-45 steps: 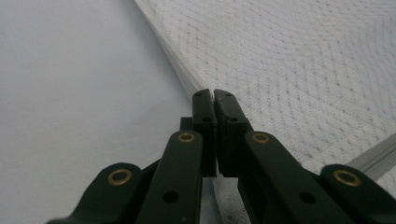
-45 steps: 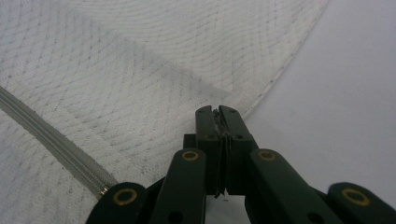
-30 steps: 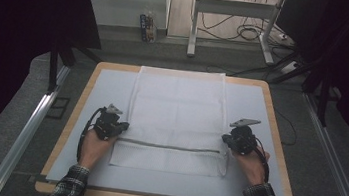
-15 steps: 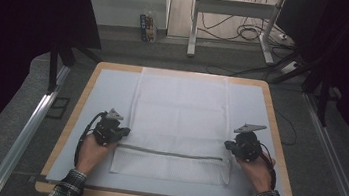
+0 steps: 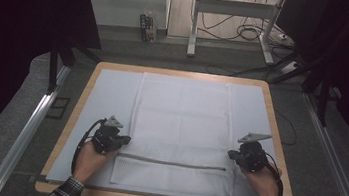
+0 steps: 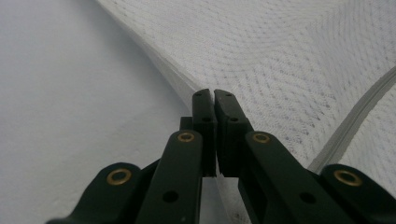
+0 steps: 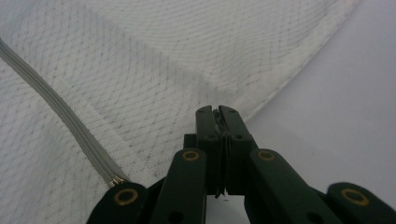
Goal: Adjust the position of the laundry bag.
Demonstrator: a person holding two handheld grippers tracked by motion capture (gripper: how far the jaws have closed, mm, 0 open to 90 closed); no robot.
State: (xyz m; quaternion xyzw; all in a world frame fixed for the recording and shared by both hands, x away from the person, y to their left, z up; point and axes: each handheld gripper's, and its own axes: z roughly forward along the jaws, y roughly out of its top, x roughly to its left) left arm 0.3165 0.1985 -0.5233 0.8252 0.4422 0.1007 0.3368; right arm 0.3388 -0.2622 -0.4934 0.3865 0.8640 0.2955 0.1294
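A white mesh bag (image 5: pixel 179 124) lies flat on the pale mat (image 5: pixel 107 95), its grey zipper (image 5: pixel 174 163) running across near the front edge. My left gripper (image 5: pixel 126 140) is shut on the bag's left edge just above the zipper. In the left gripper view the jaws are pressed together (image 6: pixel 214 93) where the mesh hem (image 6: pixel 154 51) meets them, and the zipper (image 6: pixel 359 112) shows at the right. My right gripper (image 5: pixel 231 155) is shut on the bag's right edge. In the right gripper view, mesh (image 7: pixel 140 56) is pinched between the closed jaws (image 7: pixel 217 110), with the zipper (image 7: pixel 60 121) at the left.
The mat covers a wooden table (image 5: pixel 273 135) with metal rails (image 5: pixel 27 130) on both sides. Beyond the far edge the floor holds a metal stand (image 5: pixel 194 25), loose cables (image 5: pixel 251 34) and a small pack of bottles (image 5: pixel 146 26). Bare mat lies on either side of the bag.
Both grippers have moved toward the person's side of the table, drawing the bag's near end and zipper closer to the front edge. Their grip on the bag's edges is unchanged.
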